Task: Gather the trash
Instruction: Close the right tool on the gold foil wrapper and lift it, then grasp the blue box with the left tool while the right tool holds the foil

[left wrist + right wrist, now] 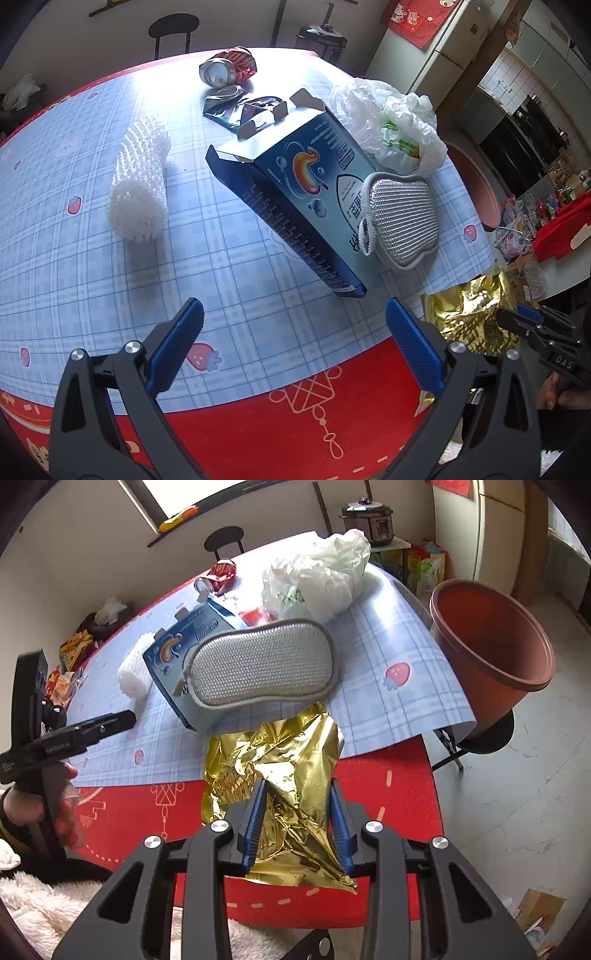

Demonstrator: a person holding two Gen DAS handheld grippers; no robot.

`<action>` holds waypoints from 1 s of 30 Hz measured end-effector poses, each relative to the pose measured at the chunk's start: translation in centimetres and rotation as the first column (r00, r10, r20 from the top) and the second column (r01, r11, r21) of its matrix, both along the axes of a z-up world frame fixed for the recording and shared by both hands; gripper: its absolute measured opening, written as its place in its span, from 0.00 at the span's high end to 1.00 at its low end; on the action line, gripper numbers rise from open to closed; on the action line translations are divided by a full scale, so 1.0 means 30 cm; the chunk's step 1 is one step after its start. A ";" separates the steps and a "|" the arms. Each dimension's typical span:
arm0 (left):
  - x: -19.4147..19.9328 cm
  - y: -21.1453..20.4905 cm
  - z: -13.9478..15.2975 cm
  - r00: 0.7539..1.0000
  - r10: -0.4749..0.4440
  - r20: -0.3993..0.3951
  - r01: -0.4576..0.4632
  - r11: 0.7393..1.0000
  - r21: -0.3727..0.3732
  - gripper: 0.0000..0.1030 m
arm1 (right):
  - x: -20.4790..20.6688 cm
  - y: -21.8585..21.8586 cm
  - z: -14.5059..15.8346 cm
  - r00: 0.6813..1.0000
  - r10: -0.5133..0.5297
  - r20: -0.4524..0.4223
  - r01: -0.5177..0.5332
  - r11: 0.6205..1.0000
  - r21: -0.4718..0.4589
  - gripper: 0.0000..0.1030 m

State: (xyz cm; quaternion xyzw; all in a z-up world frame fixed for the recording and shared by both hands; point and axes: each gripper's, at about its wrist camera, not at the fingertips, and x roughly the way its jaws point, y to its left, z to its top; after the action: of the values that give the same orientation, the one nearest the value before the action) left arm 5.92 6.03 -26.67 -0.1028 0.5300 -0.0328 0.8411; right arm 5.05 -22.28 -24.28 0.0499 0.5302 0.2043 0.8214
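White walls, pale tiled floor, black stool.

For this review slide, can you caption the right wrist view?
Right gripper clamps crumpled gold foil at the table edge, silver scrubbing pad on blue carton ahead, terracotta bin right.

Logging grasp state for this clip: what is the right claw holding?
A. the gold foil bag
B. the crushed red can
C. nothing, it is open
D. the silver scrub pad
A: in the right wrist view the right claw has both blue fingers pressed against the crumpled gold foil bag, while the scrub pad lies on the blue box and the can sits far back on the table.
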 end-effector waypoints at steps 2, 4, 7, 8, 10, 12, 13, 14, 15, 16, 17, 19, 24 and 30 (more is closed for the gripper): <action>0.004 0.005 0.002 1.000 0.004 0.002 -0.004 1.000 -0.001 0.05 | 0.017 -0.005 0.028 1.000 -0.017 0.026 0.017 1.000 0.009 0.67; 0.005 0.015 0.003 1.000 0.011 0.004 -0.011 1.000 0.000 0.05 | 0.036 -0.001 0.056 0.998 -0.034 0.049 0.033 0.999 0.011 0.67; 0.000 0.037 0.004 1.000 0.028 0.012 -0.027 1.000 -0.010 0.05 | 0.068 0.001 0.084 0.996 -0.045 0.079 0.045 0.999 0.000 0.67; -0.001 0.047 0.001 0.999 0.037 0.011 -0.036 0.999 -0.019 0.05 | 0.079 0.005 0.085 0.995 -0.047 0.085 0.047 0.999 -0.005 0.67; -0.002 0.070 -0.008 0.998 0.057 0.001 -0.057 0.998 -0.039 0.06 | 0.100 0.005 0.090 0.994 -0.055 0.091 0.056 0.998 -0.013 0.67; -0.001 0.088 -0.013 0.997 0.073 -0.006 -0.073 0.996 -0.049 0.06 | 0.122 0.006 0.094 0.994 -0.061 0.095 0.062 0.998 -0.015 0.67; -0.003 0.097 -0.012 0.997 0.080 -0.004 -0.080 0.996 -0.050 0.06 | 0.129 0.008 0.096 0.993 -0.062 0.098 0.064 0.998 -0.016 0.67; -0.003 0.105 -0.008 0.996 0.089 0.001 -0.088 0.995 -0.054 0.06 | 0.137 0.009 0.099 0.993 -0.060 0.101 0.062 0.998 -0.015 0.67; -0.005 0.115 -0.002 0.995 0.098 0.008 -0.097 0.993 -0.062 0.06 | 0.140 0.010 0.102 0.993 -0.057 0.104 0.059 0.998 -0.016 0.67; -0.006 0.128 0.004 0.994 0.111 0.013 -0.109 0.991 -0.071 0.06 | 0.145 0.013 0.104 0.993 -0.055 0.107 0.058 0.998 -0.021 0.67; -0.006 0.141 0.009 0.992 0.125 0.016 -0.123 0.989 -0.083 0.06 | 0.151 0.016 0.106 0.993 -0.052 0.109 0.055 0.998 -0.023 0.67; 0.002 0.162 0.018 0.989 0.143 0.027 -0.139 0.983 -0.120 0.06 | 0.160 0.018 0.105 0.993 -0.048 0.108 0.052 0.998 -0.030 0.67; 0.067 0.185 -0.009 0.982 0.189 0.012 -0.181 0.954 -0.240 0.11 | 0.178 0.007 0.084 0.994 -0.061 0.089 0.065 0.997 -0.038 0.67; 0.163 0.213 -0.084 0.948 0.313 -0.053 -0.306 0.858 -0.413 0.21 | 0.173 -0.012 0.097 0.993 -0.071 0.092 0.075 0.996 -0.050 0.67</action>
State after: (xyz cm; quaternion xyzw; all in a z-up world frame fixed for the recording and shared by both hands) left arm 10.80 12.43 -29.19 -0.3630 0.4805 -0.0102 0.7983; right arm 10.22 -22.65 -21.37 0.0382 0.4955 0.1621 0.8525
